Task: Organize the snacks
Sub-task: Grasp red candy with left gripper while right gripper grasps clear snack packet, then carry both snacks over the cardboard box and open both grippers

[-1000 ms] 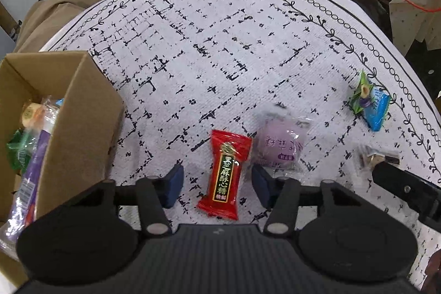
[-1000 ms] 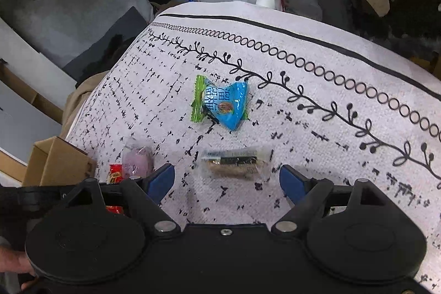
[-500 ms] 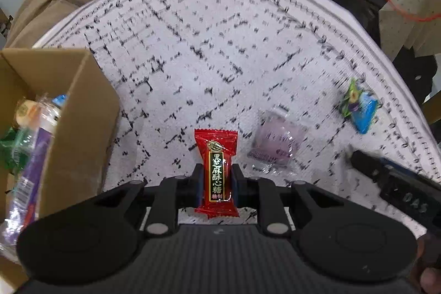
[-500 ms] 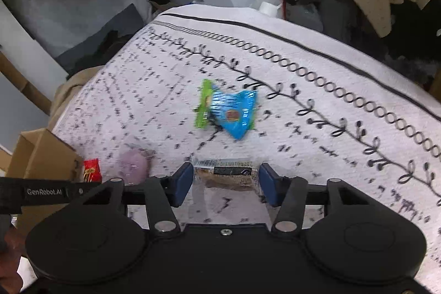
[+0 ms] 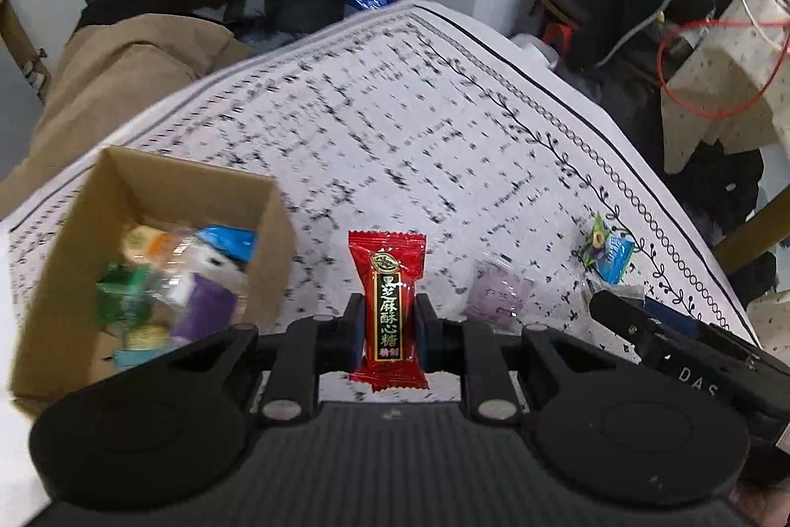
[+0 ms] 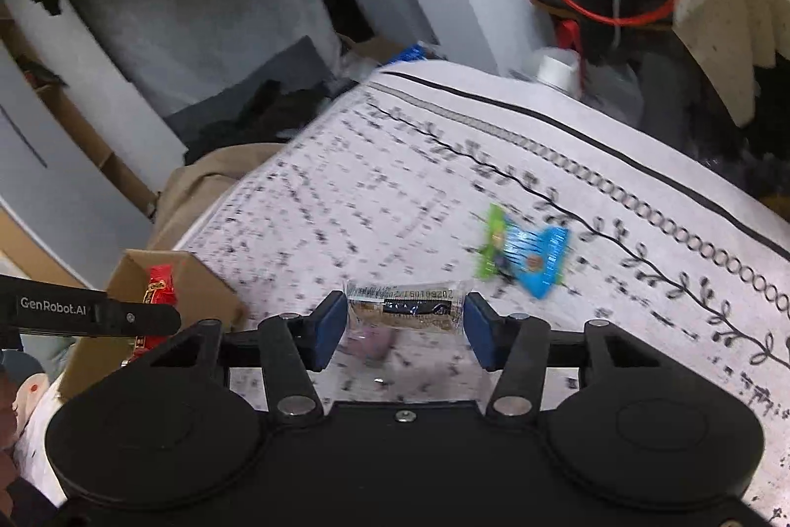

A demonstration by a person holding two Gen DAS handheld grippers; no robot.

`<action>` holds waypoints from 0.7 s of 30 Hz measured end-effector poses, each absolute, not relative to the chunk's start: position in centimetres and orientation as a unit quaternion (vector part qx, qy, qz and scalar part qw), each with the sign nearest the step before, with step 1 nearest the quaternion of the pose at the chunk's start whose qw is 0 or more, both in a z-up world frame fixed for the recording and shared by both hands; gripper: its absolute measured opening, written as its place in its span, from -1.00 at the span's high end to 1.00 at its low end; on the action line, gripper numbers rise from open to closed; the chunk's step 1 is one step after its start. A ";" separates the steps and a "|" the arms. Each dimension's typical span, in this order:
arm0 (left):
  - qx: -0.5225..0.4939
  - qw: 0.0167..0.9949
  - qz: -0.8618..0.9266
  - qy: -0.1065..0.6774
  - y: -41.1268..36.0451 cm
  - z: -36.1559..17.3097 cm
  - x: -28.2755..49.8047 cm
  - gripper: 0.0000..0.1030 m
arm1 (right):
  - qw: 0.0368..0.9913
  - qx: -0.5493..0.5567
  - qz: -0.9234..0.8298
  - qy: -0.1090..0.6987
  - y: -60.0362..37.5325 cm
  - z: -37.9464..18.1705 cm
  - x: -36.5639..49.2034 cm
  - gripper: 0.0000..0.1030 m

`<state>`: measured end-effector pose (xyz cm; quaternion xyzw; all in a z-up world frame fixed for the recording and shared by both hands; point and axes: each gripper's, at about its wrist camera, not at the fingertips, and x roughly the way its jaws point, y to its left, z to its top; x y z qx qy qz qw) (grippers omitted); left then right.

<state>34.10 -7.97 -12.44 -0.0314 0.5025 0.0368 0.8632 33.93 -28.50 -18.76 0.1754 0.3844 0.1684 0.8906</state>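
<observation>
My left gripper (image 5: 387, 324) is clamped on the red candy (image 5: 387, 304), wrapper upright between the pads, lifted off the tablecloth (image 5: 395, 132). My right gripper (image 6: 404, 327) pinches the clear-wrapped snack bar (image 6: 404, 310) crosswise by its two ends, also off the cloth. Left of the red candy sits the open cardboard box (image 5: 64, 270), already holding several packets. Beyond my left pads, to the right, a pale purple packet (image 5: 496, 290) lies on the cloth. Farther right, near the vine border, a blue-and-green packet (image 6: 526, 255) lies flat. Clutter beyond the table edge is blurred.
</observation>
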 end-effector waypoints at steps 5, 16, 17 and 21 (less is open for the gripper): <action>-0.042 0.867 0.052 0.493 -6.0 -10.5 32.8 0.63 | 0.893 0.171 0.189 0.370 -26.8 -17.3 33.1 0.01; -0.061 0.873 0.088 0.476 -1.9 -7.9 30.8 0.63 | 0.894 0.159 0.235 0.346 -22.4 -15.3 31.7 0.01; -0.064 0.873 0.092 0.475 -1.5 -7.8 30.6 0.63 | 0.894 0.161 0.239 0.344 -22.1 -15.2 31.5 0.01; -0.075 0.870 0.110 0.474 0.4 -7.5 30.1 0.63 | 0.892 0.160 0.255 0.337 -20.6 -14.7 31.2 0.01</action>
